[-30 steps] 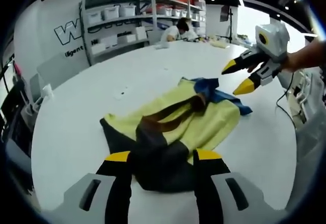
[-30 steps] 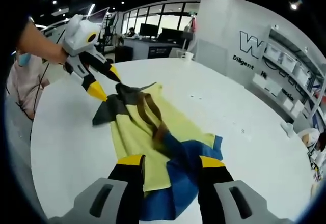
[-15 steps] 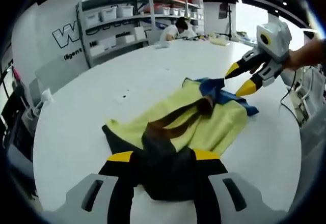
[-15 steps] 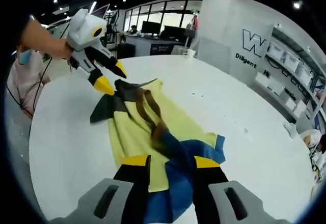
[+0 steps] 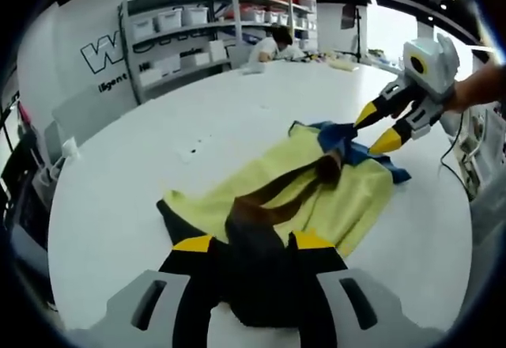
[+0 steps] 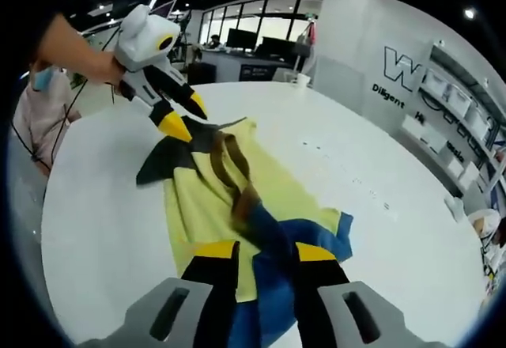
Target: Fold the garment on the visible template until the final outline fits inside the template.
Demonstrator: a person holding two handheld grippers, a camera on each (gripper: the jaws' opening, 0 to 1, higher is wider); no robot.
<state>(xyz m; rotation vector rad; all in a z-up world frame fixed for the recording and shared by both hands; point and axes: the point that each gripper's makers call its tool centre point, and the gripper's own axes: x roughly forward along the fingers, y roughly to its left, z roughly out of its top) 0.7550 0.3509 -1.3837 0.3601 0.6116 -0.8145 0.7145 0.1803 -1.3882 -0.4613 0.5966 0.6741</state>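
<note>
Left gripper view: garment (image 5: 316,190), yellow with dark and blue ends, lies crumpled at frame centre on the white table (image 5: 142,182); left claw (image 5: 245,243) at bottom is spread apart, straddling the dark end.
Right gripper view: right claw (image 6: 265,251) at bottom is spread over the blue end.
Progress: no folded outline yet; no template discernible; folding appears barely begun.

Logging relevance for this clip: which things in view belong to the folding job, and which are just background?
Job:
garment, yellow, blue and dark, lying on the white table
left tool, jaws open at the dark end
right tool, jaws open at the blue end

Background:
shelving with bins
person at the far table end
desks with monitors
</note>
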